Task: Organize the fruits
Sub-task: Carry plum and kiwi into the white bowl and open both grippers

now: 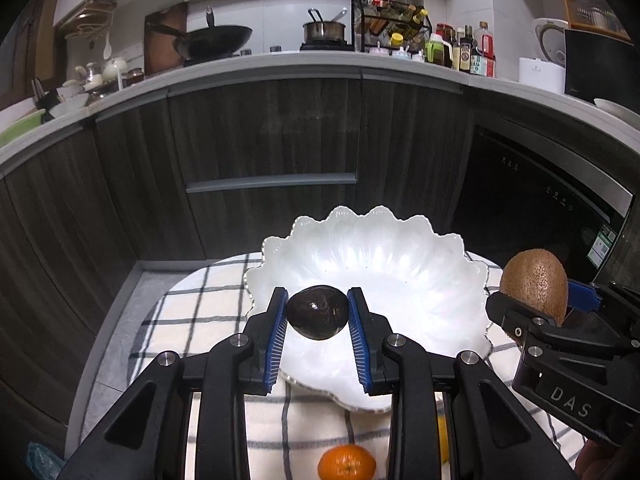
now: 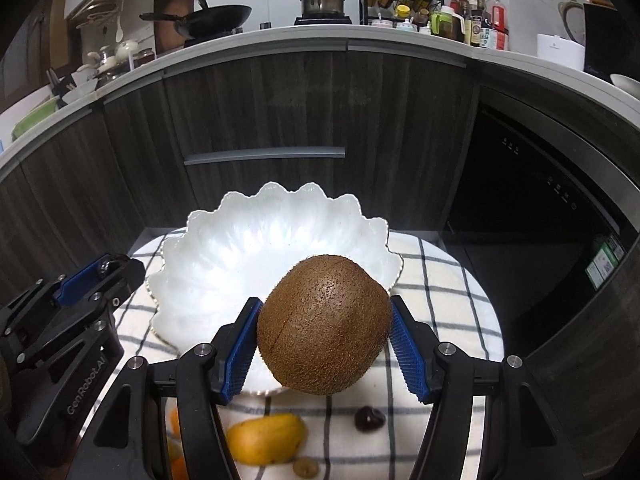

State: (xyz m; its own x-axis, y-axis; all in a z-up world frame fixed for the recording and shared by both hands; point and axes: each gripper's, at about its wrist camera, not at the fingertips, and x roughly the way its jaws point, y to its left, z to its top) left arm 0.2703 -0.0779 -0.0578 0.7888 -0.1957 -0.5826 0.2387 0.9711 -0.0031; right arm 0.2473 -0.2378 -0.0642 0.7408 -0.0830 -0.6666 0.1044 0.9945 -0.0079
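Landmark: white scalloped bowl (image 1: 400,280), sitting on the checked cloth (image 1: 192,320). The bowl has nothing in it.

My left gripper (image 1: 318,314) holds a small dark fruit (image 1: 317,312), pads narrow and pressing both sides. The fruit hangs over the bowl's near-left rim.

My right gripper (image 2: 324,328) holds the kiwi (image 2: 324,324) at a mid-wide spread. The kiwi sits at the bowl's near-right edge, partly over the cloth.

Loose fruit near side of the bowl, on the cloth: an orange (image 1: 346,462), a mango (image 2: 266,438), a second dark fruit (image 2: 369,418), plus a small pale piece (image 2: 306,468).

Risks, as judged from here:
- Kiwi: bulges well above the pads, so the grip looks low on the body. A quick tilt could roll it out. Released now, it may catch the rim or land on the cloth.
- Dark fruit: smooth and glossy, with small contact area. It may slip. Extra squeeze may bruise it.
- Both grippers approach the same bowl and sit near each other, so fingers could clash over it.
- A high drop could chip the bowl or bounce fruit out. Lower first.
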